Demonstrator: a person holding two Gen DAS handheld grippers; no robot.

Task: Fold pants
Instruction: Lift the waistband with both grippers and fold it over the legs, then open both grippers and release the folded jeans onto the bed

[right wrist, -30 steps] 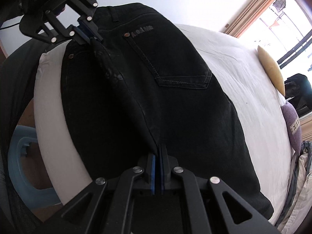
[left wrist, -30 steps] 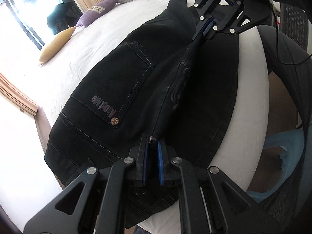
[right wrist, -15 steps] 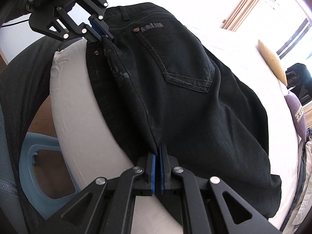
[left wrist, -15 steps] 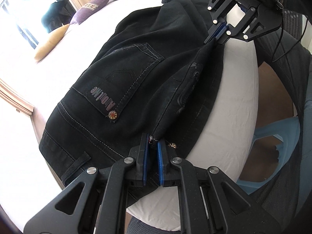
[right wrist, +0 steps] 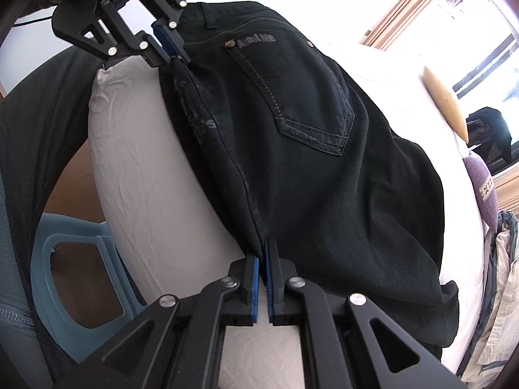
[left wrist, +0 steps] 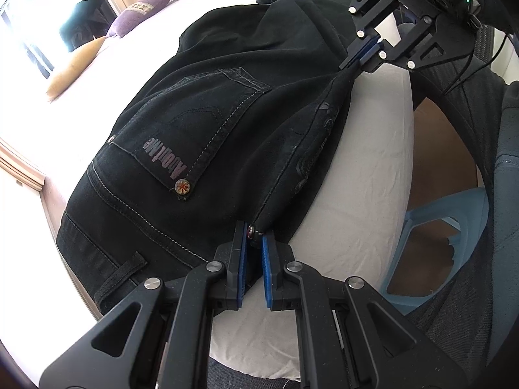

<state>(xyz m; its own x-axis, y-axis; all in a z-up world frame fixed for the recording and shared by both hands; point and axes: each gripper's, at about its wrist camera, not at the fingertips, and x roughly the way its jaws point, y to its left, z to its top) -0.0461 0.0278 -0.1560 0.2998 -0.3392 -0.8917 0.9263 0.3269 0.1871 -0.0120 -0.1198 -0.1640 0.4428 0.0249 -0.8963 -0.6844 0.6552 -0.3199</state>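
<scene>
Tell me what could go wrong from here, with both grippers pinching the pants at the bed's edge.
1. The left gripper clamps only a small tip of the black pants, by a metal rivet; the fabric may slip out.
2. The right gripper also holds a thin edge, so pulling the stretched fold may free it.
3. The fold sits near the bed edge; released, it might slide off.

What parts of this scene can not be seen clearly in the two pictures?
- Pants legs: both views, folded under the top layer.
- Outside the window: both views, glare.
- Blue stool: both views, cut off by the bed and the person's clothing.
</scene>
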